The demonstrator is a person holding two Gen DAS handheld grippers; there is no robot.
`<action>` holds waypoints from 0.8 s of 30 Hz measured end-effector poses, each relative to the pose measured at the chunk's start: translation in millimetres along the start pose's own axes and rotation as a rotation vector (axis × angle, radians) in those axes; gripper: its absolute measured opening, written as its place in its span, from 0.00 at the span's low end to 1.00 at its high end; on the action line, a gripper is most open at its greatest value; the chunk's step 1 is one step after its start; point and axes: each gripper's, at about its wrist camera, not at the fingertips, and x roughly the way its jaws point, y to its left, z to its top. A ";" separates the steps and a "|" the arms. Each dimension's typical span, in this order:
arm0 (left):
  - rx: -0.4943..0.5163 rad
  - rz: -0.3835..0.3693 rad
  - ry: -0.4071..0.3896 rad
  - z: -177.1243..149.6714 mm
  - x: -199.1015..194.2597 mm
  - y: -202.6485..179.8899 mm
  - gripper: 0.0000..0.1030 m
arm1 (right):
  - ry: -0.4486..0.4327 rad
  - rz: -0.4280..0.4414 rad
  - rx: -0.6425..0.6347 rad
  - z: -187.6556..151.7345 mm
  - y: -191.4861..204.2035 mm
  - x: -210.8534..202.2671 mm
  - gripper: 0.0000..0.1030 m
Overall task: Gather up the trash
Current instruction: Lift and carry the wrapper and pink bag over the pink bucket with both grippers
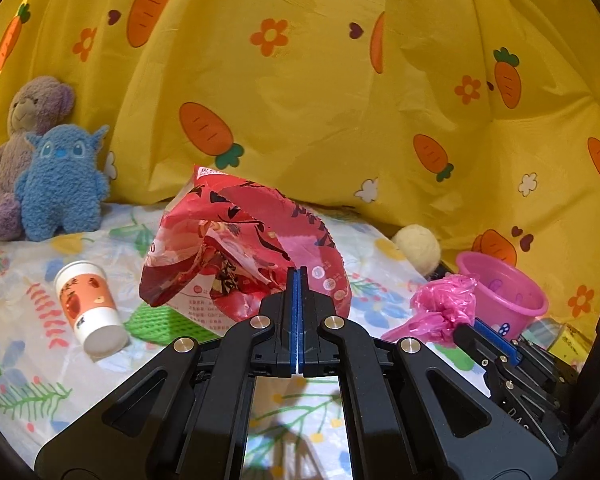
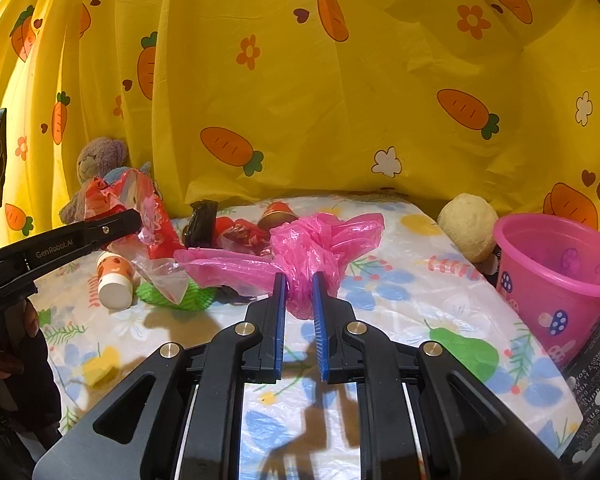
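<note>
Nearest the lens, the left hand-held gripper (image 1: 297, 276) is pinching a crumpled red snack wrapper (image 1: 240, 252) between fully closed jaws and holding it above the table (image 1: 28, 360); the right hand-held gripper (image 2: 300, 284) is clamping a bunched pink plastic bag (image 2: 316, 248), its jaws narrowed onto the film with a gap remaining. Both pieces of trash are being held clear of the floral cloth, while the pink bucket (image 2: 556, 276), judged to be the receptacle, is standing at the right edge of the table, near the right hand-held gripper and well apart from the left one. To do the step well, each bundle is best carried fully over the rim before release, since trailing film could catch on it or drape outside. Still lying on the table are a tipped paper cup (image 2: 114, 280), green foam netting (image 2: 180, 296), a black wrapper (image 2: 202, 224) and further red wrappers (image 2: 240, 234). A cream plush ball (image 2: 468, 226) is resting just beside the bucket and may crowd the approach; a purple teddy bear (image 1: 24, 148) and a blue plush toy (image 1: 62, 184) are sitting against the yellow carrot-print curtain (image 1: 340, 80).
</note>
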 end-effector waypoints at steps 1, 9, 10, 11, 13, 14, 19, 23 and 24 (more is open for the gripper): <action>0.009 -0.011 0.002 0.9 3.1 -7.0 0.00 | -0.005 -0.009 0.002 1.0 -4.8 -1.8 0.14; 0.089 -0.145 0.010 14.0 27.1 -74.4 0.00 | -0.066 -0.135 0.027 18.3 -61.2 -19.2 0.14; 0.101 -0.167 0.010 16.0 30.9 -85.3 0.00 | -0.076 -0.163 0.029 21.0 -71.2 -21.7 0.14; 0.109 -0.189 0.010 18.0 35.2 -96.2 0.00 | -0.084 -0.190 0.032 23.5 -80.4 -23.9 0.14; 0.120 -0.244 0.020 22.3 45.5 -117.9 0.00 | -0.096 -0.242 0.048 30.2 -102.8 -28.0 0.14; 0.128 -0.268 0.026 24.1 50.9 -129.6 0.00 | -0.102 -0.265 0.057 33.4 -112.8 -29.6 0.14; 0.188 -0.397 0.024 30.1 75.8 -192.4 0.00 | -0.127 -0.386 0.100 43.2 -162.1 -35.4 0.14; 0.202 -0.505 0.056 26.5 105.0 -234.9 0.00 | -0.122 -0.439 0.122 44.2 -190.0 -34.6 0.14; 0.208 -0.524 0.069 24.2 113.4 -243.8 0.00 | -0.120 -0.450 0.126 43.6 -194.7 -34.8 0.14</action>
